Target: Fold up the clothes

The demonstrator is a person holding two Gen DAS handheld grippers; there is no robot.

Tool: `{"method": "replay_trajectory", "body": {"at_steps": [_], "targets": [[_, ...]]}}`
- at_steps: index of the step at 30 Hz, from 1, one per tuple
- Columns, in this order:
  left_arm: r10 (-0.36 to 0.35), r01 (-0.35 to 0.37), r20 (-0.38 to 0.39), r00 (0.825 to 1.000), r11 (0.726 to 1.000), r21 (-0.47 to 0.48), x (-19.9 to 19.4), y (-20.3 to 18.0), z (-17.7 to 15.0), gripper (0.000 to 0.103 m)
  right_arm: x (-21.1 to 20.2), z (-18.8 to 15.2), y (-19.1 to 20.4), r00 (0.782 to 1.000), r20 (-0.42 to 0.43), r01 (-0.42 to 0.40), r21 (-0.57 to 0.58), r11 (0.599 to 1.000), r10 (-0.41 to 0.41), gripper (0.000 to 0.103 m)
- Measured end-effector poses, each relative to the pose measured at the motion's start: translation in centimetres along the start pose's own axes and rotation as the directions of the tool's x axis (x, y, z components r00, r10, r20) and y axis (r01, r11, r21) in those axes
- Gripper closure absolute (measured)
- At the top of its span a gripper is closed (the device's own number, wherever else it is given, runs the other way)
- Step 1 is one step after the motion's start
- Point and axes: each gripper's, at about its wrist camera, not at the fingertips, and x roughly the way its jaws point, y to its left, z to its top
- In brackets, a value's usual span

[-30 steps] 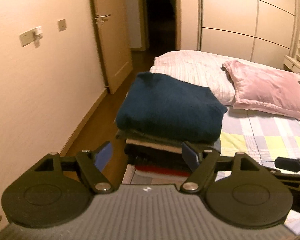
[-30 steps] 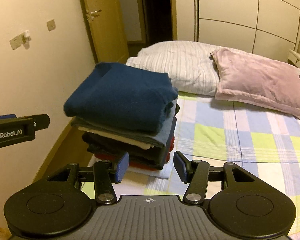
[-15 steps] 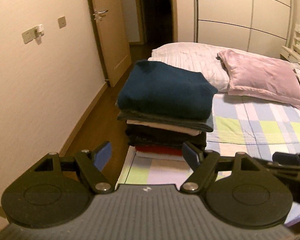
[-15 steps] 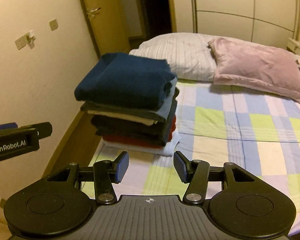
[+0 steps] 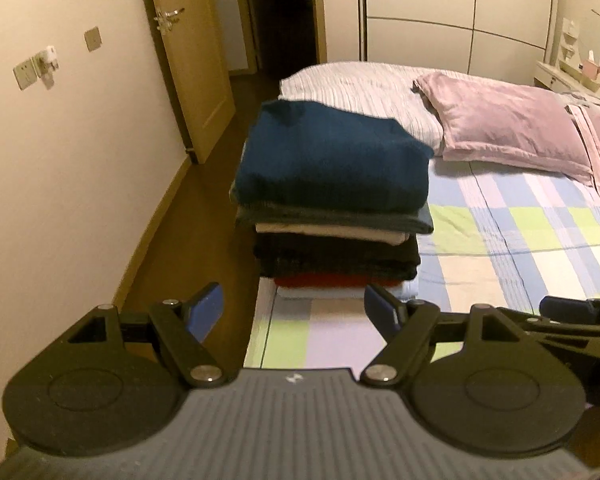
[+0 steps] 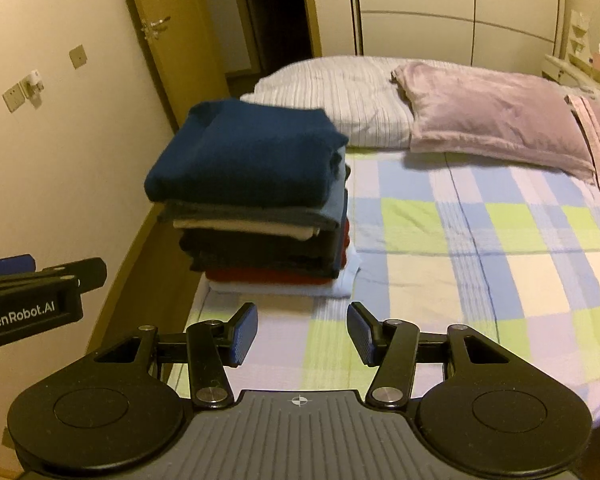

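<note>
A stack of folded clothes stands at the left edge of the bed, with a dark blue sweater on top and grey, cream, black, red and white layers under it. My left gripper hangs open in front of the stack, nothing between its blue pads. My right gripper is also open and empty, a little back from the stack over the sheet. In the right wrist view the left gripper's body shows at the left edge.
The bed has a checked sheet, a striped pillow and a pink pillow behind the stack. A wall and a strip of wooden floor run along the bed's left side. A door stands open beyond.
Both grippers have drawn back from the stack, which now looks smaller and shows its lower layers and the sheet in front. Both jaws keep the same opening.
</note>
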Motion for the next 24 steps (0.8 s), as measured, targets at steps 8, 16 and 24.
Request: {"method": "replay_trajectory", "body": {"at_steps": [8,16,24], "targets": [[-0.036,0.037,-0.048,0.998,0.999,0.007,1.7,1.2,-2.3,0.028,2.0,-2.1,1.8,0.998,-0.045,0.04,-0.005,0.999,-0.04,0.05],[-0.06,0.059,-0.055,0.997,0.998,-0.005,2.2,2.1,-3.8,0.028,2.6,-2.9,3.0,0.998,-0.042,0.053,-0.011,0.999,-0.054,0.05],[-0.069,0.07,-0.067,0.995,0.998,0.006,2.8,2.3,-5.2,0.028,3.6,-4.0,3.5,0.997,-0.065,0.045,-0.007,0.999,-0.045,0.05]]}}
